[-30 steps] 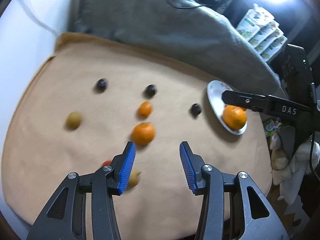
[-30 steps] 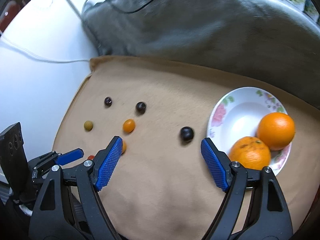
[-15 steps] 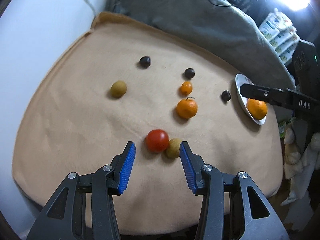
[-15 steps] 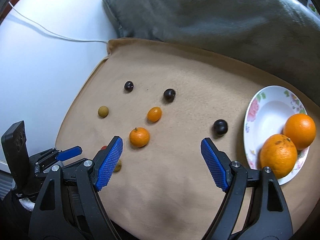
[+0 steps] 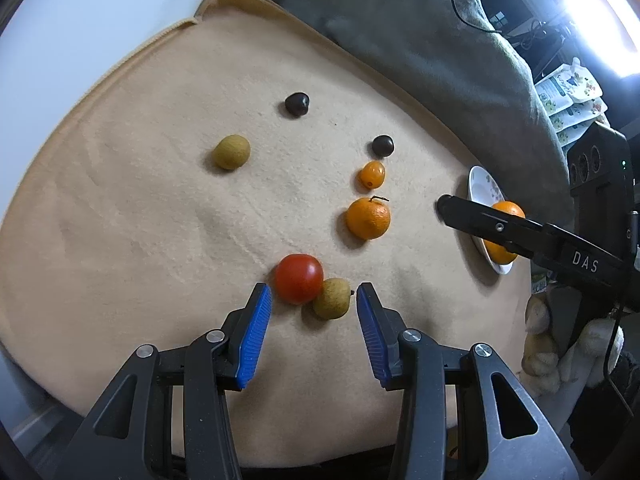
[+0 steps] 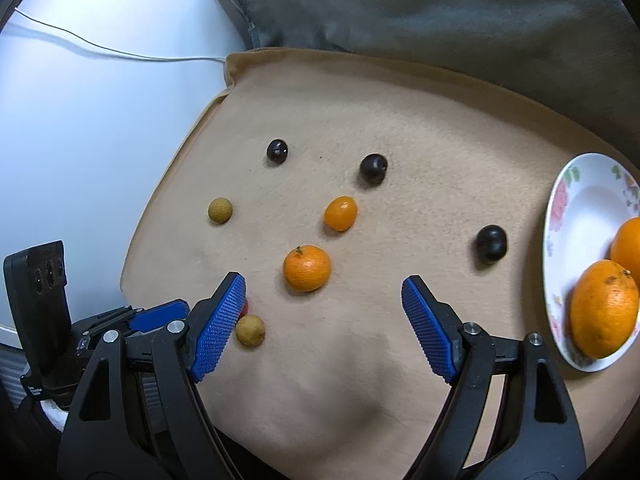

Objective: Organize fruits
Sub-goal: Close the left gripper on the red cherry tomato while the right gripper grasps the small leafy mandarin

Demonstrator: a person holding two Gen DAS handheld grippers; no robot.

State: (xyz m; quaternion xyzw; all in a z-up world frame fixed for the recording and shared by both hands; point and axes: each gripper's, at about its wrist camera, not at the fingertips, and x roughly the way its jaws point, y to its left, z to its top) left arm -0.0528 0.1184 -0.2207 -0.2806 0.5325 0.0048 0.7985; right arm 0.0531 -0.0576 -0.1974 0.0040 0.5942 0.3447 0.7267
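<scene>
I have a tan blanket spread under both tools, with a grey cushion lying along its 12 o'clock edge.

At 3 o'clock in my right wrist view sits the floral plate, holding two oranges; the nearer orange touches the farther one, which is cut off by the frame edge.

My right gripper hangs above the cloth with its blue pads wide apart and nothing between them. The mandarin lies on the blanket just beyond its tips, toward 12 o'clock and nearer the left pad.

My left gripper points down at the near part of the blanket; its jaws are closing, and the pads do not yet press on anything. The red tomato and the tan longan lie touching each other just past the tips, the longan close by the right pad, the tomato toward 11 o'clock.

From the mandarin, the small kumquat lies at 12 o'clock, and a dark plum just beyond that. A second dark plum sits farther off at 11 o'clock, and a second longan lies well apart at 10 o'clock. A third dark plum rests between the mandarin and the plate, at 3 o'clock from the kumquat.
</scene>
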